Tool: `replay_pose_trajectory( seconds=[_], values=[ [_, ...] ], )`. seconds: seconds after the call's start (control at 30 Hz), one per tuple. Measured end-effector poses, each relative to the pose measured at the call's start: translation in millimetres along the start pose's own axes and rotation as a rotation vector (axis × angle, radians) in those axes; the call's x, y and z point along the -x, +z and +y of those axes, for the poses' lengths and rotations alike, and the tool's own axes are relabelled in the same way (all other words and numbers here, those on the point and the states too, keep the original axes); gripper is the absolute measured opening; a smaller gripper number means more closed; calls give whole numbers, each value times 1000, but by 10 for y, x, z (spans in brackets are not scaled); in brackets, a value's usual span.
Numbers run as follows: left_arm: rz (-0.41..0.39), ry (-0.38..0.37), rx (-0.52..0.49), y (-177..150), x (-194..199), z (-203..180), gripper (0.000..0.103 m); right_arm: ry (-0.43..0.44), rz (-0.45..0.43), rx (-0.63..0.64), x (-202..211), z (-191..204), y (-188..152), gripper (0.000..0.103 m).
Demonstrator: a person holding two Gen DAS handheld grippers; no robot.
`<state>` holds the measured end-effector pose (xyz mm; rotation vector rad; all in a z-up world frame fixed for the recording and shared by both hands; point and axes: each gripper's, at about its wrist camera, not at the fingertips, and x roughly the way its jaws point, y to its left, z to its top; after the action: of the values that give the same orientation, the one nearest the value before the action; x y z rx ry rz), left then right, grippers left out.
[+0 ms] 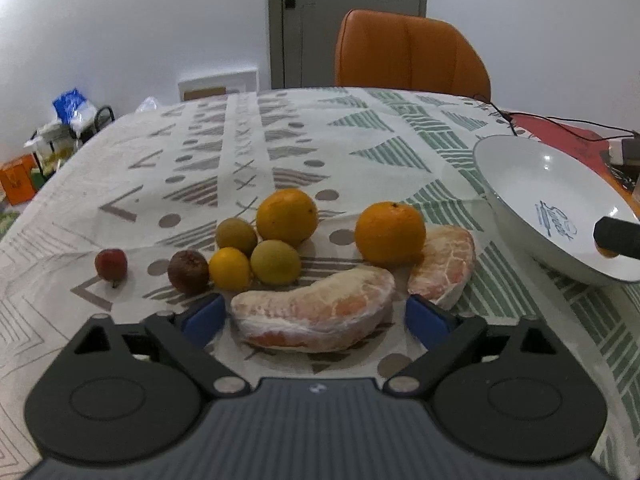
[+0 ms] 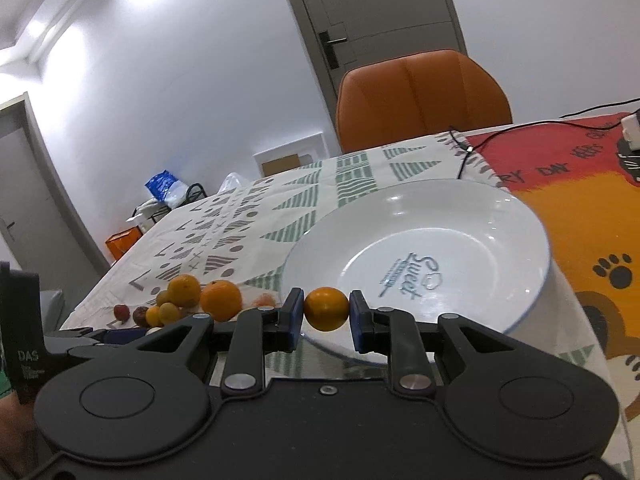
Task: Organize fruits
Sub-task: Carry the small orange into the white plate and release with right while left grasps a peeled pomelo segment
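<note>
My left gripper (image 1: 314, 316) is open, its blue pads on either side of a peeled pomelo segment (image 1: 314, 314) on the tablecloth. A second pomelo segment (image 1: 444, 266) lies to the right, behind it an orange (image 1: 390, 233). Further left lie another orange (image 1: 287, 216), two greenish fruits (image 1: 236, 233), a small yellow citrus (image 1: 230, 268), a dark brown fruit (image 1: 188, 272) and a small red fruit (image 1: 111, 264). My right gripper (image 2: 326, 310) is shut on a small orange (image 2: 326, 308), held over the near rim of the white plate (image 2: 460, 216).
An orange chair (image 1: 408, 52) stands at the table's far side. A black cable (image 1: 560, 122) lies on the red and orange cloth (image 2: 580, 208) at the right. The plate (image 1: 520, 184) and the right gripper's tip (image 1: 618, 236) show at the left wrist view's right edge.
</note>
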<state>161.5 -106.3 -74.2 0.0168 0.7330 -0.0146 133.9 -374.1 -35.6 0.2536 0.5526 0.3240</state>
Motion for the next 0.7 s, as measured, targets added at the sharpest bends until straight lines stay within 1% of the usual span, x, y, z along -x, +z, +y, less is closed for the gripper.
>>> replay_pose_trajectory(
  seconds=[0.03,0.1,0.23,0.4,0.53,0.7],
  values=[
    [-9,5,1,-4,10,-1,86,-3,-2,-2,5,-19,-4,23],
    [-10,7,-2,4,20,-1,84,-11,-5,-8,10,-65,-18,23],
    [-15,10,-19,12,69,-18,83,-30,-12,-25,16,-158,-42,23],
    [-59,-3,-23,73,216,-52,83,-58,-16,-45,18,-262,-71,25],
    [-90,-21,-16,139,316,-89,83,-57,-21,-53,31,-306,-93,27],
    [-123,-63,-39,222,396,-231,83,-53,-37,-62,83,-329,-100,28]
  ],
)
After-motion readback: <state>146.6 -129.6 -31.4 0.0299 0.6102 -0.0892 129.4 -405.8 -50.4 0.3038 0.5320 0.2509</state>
